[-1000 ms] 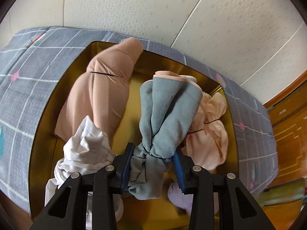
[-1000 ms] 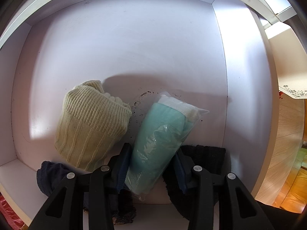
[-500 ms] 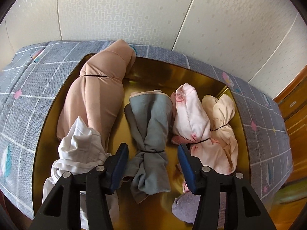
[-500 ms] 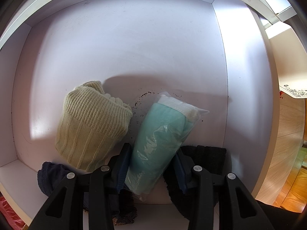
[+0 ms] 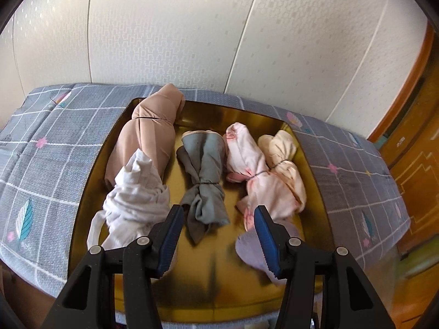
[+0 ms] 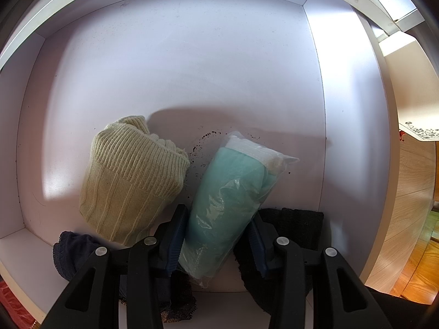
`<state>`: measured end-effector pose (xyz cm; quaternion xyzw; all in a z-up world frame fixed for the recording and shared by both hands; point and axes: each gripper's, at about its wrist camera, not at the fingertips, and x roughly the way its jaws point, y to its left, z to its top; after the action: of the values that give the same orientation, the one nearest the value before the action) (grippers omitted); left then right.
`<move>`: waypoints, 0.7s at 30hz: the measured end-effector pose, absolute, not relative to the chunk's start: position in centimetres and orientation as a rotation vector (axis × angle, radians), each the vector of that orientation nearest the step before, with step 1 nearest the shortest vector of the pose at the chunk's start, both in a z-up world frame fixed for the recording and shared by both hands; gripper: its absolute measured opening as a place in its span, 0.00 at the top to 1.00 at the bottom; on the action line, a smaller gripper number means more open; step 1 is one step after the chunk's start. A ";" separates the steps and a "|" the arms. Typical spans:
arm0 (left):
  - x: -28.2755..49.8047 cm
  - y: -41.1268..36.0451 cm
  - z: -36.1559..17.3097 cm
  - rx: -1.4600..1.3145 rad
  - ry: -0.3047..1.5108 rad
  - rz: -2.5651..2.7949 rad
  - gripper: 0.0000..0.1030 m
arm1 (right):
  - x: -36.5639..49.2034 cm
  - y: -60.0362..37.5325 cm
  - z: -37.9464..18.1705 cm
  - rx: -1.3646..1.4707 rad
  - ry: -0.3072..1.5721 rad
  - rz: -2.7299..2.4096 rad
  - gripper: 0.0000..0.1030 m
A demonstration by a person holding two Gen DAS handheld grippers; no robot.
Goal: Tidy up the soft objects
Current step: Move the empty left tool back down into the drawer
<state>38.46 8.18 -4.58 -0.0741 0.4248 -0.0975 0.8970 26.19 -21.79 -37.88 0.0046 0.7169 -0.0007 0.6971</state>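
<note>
Left tool [image 5: 218, 237] hangs spread above the tied grey-blue cloth bundle [image 5: 203, 176] in the gold tray [image 5: 219, 288]; right tool [image 6: 219, 242] pinches a bagged teal roll [image 6: 229, 200], apparently for shelving.

Glossy gold metal tray [image 5: 82, 205] holds matt cloth bundles [image 5: 204, 181]; crinkly clear plastic wraps teal fabric [image 6: 227, 200].

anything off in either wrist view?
Dark specks are scattered on the white shelf's back wall, between the cream knit roll and the bagged teal roll. It could be dirt or chipped paint.
</note>
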 end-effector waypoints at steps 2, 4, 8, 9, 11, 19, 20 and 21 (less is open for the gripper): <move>37.1 8.2 -4.0 -0.153 0.863 -0.225 0.47 | 26.2 -21.8 -37.8 0.011 1.598 -0.003 0.58; 35.7 8.2 -3.5 -0.150 0.847 -0.245 0.47 | 26.3 -21.8 -37.7 0.009 1.598 -0.003 0.58; 32.5 8.3 -2.9 -0.163 0.830 -0.296 0.47 | 26.3 -21.8 -37.6 0.006 1.596 -0.004 0.58; 31.7 8.2 -2.9 -0.165 0.828 -0.313 0.47 | 26.3 -21.8 -37.6 0.004 1.596 -0.004 0.58; 29.6 8.1 -2.9 -0.156 0.819 -0.344 0.47 | 26.1 -21.7 -37.6 0.003 1.595 -0.004 0.58; 23.0 6.7 -7.8 -0.088 0.928 -0.453 0.47 | 25.9 -21.7 -37.6 0.005 1.594 -0.005 0.58; 22.6 6.5 -8.9 -0.080 0.956 -0.462 0.47 | 25.9 -21.7 -37.6 0.005 1.594 -0.005 0.58; 22.2 6.1 -10.2 -0.066 0.990 -0.470 0.47 | 25.9 -21.7 -37.6 0.008 1.594 -0.005 0.58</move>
<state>22.16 6.13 -10.18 -0.0316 0.4703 -0.2235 0.8532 25.90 -21.72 -37.62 0.0034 0.7154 -0.0024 0.6987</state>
